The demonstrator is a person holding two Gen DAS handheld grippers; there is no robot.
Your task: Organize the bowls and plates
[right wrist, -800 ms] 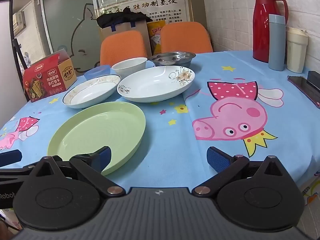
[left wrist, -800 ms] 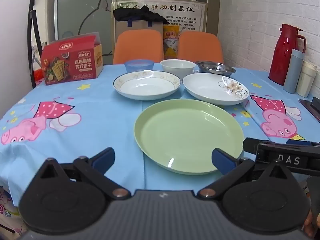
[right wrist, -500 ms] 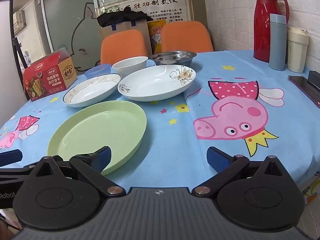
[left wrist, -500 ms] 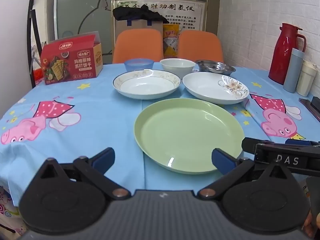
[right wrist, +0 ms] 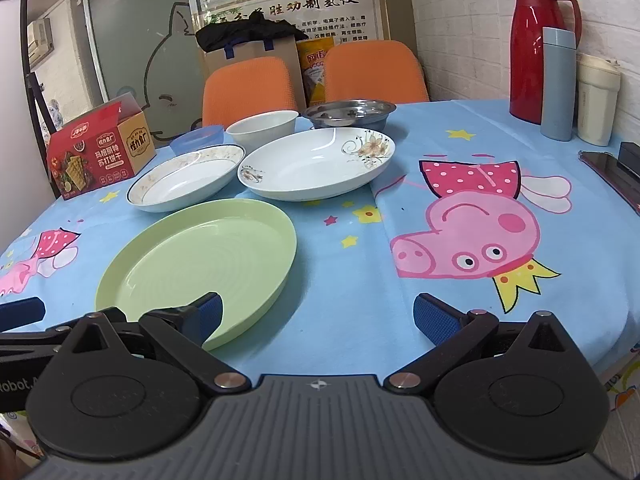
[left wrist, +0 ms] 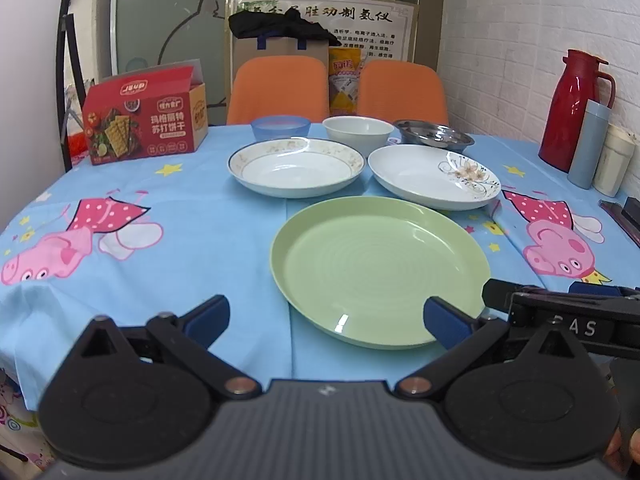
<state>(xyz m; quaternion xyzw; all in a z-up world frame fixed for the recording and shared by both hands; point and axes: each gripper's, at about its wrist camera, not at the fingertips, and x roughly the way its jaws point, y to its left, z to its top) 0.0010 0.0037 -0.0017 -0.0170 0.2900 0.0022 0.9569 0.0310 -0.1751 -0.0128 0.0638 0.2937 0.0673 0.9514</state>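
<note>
Three plates lie on the table: one green plate (left wrist: 380,270) nearest, a gold-rimmed plate (left wrist: 296,167) at eleven o'clock, a floral plate (left wrist: 434,176) at one. Behind sit three bowls: blue (left wrist: 280,127), white (left wrist: 357,130), steel (left wrist: 434,136). Left gripper (left wrist: 326,316) and right gripper (right wrist: 318,314) both hover spread wide, holding nothing.

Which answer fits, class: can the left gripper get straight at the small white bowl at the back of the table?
Probably not directly. The left gripper is open, but the gold-rimmed white plate and the round green plate lie before the small white bowl; it would have to reach over them.
</note>
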